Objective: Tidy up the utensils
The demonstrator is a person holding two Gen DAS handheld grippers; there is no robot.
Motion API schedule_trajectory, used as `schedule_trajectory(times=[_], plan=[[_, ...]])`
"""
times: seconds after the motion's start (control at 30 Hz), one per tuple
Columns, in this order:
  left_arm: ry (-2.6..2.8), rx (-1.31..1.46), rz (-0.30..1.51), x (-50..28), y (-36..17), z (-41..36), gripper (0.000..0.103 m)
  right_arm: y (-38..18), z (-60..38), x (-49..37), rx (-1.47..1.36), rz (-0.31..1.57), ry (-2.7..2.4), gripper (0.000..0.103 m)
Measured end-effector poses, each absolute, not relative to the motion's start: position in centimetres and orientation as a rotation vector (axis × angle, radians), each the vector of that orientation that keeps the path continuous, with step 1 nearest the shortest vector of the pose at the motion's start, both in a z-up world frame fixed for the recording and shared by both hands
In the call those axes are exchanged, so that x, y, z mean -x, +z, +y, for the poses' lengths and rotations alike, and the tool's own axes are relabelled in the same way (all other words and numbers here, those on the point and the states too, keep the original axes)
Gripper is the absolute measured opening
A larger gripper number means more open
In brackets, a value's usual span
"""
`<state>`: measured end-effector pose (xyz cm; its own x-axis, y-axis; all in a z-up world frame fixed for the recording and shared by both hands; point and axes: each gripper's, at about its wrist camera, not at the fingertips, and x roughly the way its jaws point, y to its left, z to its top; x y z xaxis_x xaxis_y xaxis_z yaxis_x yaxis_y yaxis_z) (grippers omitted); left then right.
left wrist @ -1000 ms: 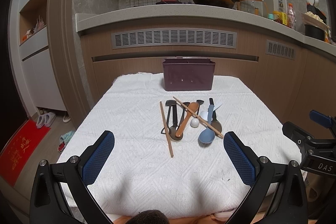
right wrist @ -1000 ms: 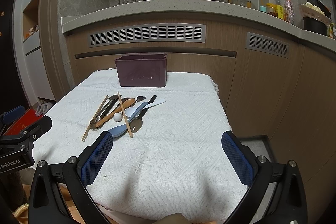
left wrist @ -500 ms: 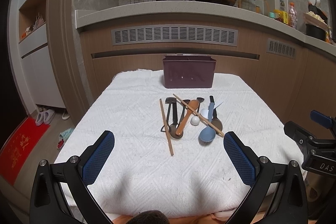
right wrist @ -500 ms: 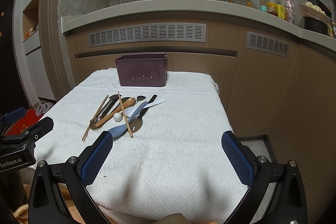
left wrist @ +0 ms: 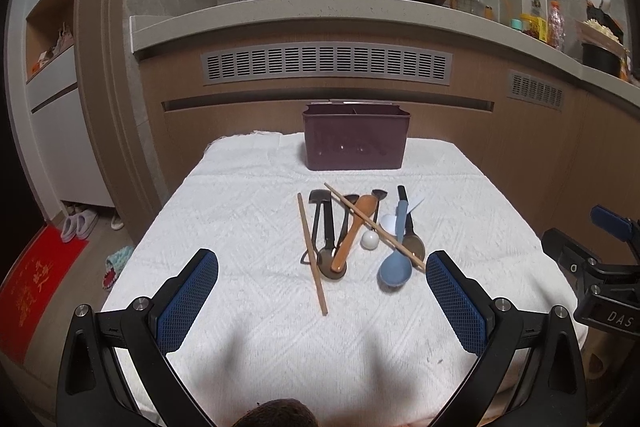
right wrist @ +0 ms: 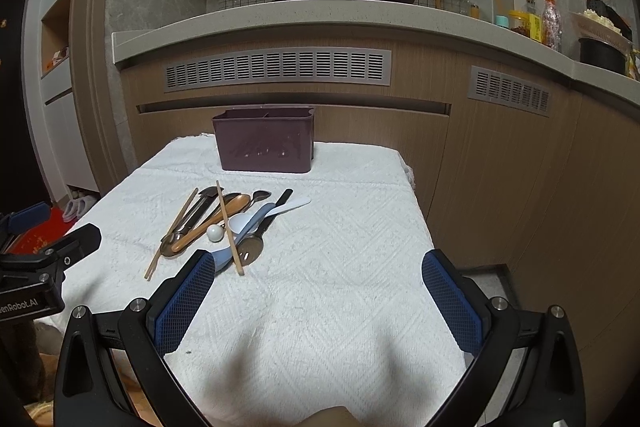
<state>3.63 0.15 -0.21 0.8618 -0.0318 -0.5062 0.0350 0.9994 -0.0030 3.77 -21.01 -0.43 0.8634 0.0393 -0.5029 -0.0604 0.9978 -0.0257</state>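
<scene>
- The left gripper (left wrist: 322, 279) hangs above the near part of the table, its blue-padded fingers (left wrist: 188, 301) spread wide with nothing between them.
- The right gripper (right wrist: 318, 281) is likewise spread wide and holds nothing; it sits to the right of the left one, and each shows at the edge of the other's view.
- The white cloth (left wrist: 248, 203) covers the whole table top; its far edge meets the wooden cabinet front, its left edge drops to the floor, and in the right wrist view its right edge (right wrist: 412, 187) falls off beside the cabinet.
- The utensil pile (left wrist: 360, 235) lies in the middle of the cloth, well apart from every edge, with bare cloth on all sides.
- In the pile: a blue spoon (left wrist: 394, 269) nearest the grippers, a wooden spoon (left wrist: 354, 227), a small white spoon (left wrist: 369, 240), dark metal pieces, and two chopsticks, one (left wrist: 312, 253) lying along the left side and one (left wrist: 374, 225) crossing over the rest.
- The dark purple utensil holder (left wrist: 355, 143) stands upright near the far edge of the cloth, behind the pile and apart from it; a divider shows inside its rim.
- Bare cloth lies between the gripper fingers and the pile.
</scene>
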Motion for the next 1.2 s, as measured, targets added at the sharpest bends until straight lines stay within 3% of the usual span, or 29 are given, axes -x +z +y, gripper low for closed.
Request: schedule_trajectory(times=[0.6,1.2], plan=[[-0.067,0.021,0.627,-14.1,-1.8,1.2,0.103,-1.1,-19.5,-13.5,0.107,0.563,0.045,0.103],[-0.010,0.100,0.696,-23.3,-3.6,6.7,0.103,-5.1,-14.2,-23.8,0.185,0.734,0.207,0.102]])
